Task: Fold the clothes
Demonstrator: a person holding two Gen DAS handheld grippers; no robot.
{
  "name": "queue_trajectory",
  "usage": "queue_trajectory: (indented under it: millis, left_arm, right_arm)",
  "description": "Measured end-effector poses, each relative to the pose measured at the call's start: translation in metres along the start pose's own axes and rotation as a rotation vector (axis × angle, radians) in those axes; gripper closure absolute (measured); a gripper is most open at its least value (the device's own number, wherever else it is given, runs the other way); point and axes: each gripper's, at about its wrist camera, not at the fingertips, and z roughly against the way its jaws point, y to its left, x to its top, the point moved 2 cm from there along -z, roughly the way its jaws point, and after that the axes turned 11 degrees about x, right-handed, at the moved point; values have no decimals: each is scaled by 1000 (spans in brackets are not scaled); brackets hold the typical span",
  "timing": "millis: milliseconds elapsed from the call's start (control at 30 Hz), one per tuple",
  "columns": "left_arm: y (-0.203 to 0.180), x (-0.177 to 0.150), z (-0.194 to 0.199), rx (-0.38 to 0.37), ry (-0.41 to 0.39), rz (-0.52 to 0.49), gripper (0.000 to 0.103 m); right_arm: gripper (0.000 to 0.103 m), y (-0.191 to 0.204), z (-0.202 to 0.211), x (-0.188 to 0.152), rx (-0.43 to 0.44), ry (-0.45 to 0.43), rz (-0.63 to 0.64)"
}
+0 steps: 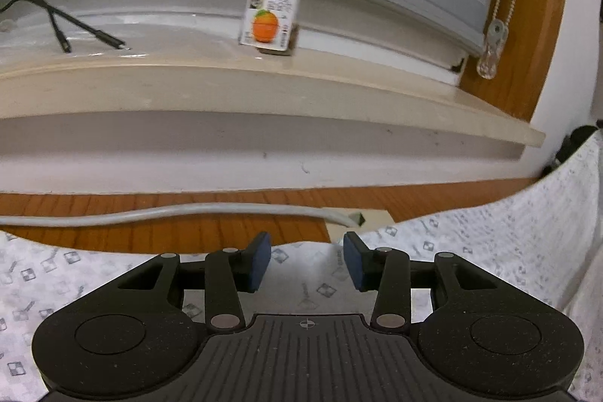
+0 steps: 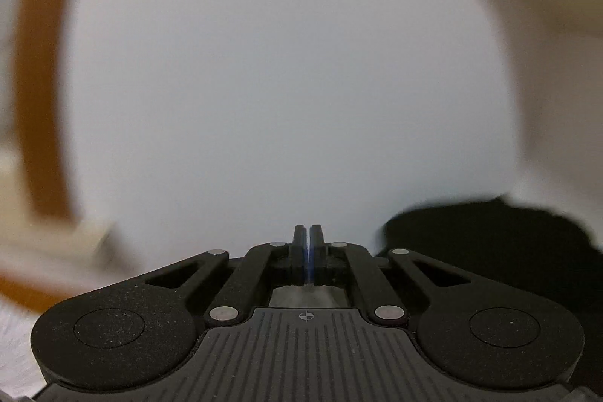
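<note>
A white cloth (image 1: 490, 243) with a small grey square print spreads beneath my left gripper (image 1: 307, 259) and rises in a fold at the right edge. The left gripper's blue pads (image 1: 260, 262) stand apart above the cloth, and nothing is pinched between them. In the right wrist view the picture is blurred. My right gripper (image 2: 309, 240) is shut, pads together with nothing visible between them, and it faces a bare white wall (image 2: 282, 81). A sliver of white fabric (image 2: 15, 345) shows at the lower left there.
A beige window sill (image 1: 264, 89) carries a clear jar with an orange label (image 1: 273, 17) and two black cable ends (image 1: 64, 29). A grey cable (image 1: 188, 211) lies on the wooden board (image 1: 169, 232) behind the cloth. A dark shape (image 2: 490, 251) sits to the right of the right gripper.
</note>
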Motion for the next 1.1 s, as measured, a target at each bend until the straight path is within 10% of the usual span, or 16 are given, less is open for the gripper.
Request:
queue_trajectory:
  millis: [400, 633, 1100]
  left_arm:
    - [-7, -2, -3, 28, 19, -48, 42]
    - [-12, -4, -6, 51, 35, -68, 39]
    - [-66, -9, 59, -20, -23, -134, 42]
  right_arm:
    - [81, 2, -12, -91, 170, 242, -69]
    - [76, 23, 17, -159, 337, 252, -126]
    - [70, 24, 63, -184, 361, 230, -59]
